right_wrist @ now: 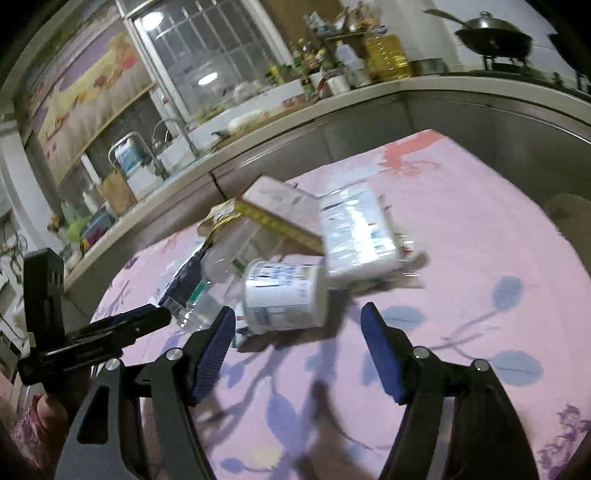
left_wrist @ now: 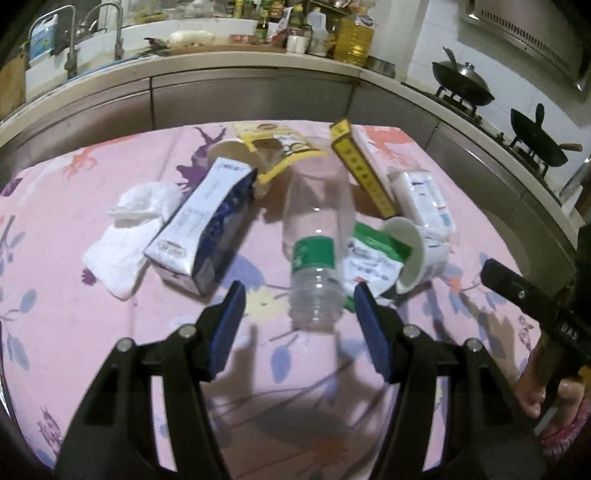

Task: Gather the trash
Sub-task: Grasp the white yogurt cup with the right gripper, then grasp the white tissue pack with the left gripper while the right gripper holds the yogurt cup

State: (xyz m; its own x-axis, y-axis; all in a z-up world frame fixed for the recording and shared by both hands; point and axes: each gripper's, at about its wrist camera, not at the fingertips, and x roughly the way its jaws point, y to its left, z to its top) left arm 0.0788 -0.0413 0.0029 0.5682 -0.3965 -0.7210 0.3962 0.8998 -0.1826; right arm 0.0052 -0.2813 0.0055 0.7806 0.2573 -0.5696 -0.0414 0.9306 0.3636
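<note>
Trash lies heaped on a table with a pink flowered cloth (left_wrist: 92,332). A clear plastic bottle (left_wrist: 314,254) with a green label lies on its side, its neck end toward my left gripper (left_wrist: 301,314), which is open with the neck showing between its blue pads, untouched. Around the bottle are a blue-and-white carton (left_wrist: 207,229), crumpled white tissue (left_wrist: 129,229), a yellow pouch (left_wrist: 284,147), a yellow box (left_wrist: 364,173), a tissue pack (left_wrist: 424,199) and a green-and-white packet (left_wrist: 373,254). A white paper cup (right_wrist: 284,295) lies on its side just beyond my open right gripper (right_wrist: 299,332).
A kitchen counter (left_wrist: 258,70) curves round the far side of the table, with a sink and taps (left_wrist: 92,33) at the left, bottles at the middle and two woks (left_wrist: 535,136) on a stove at the right. A person's hand (left_wrist: 532,391) holds the right gripper.
</note>
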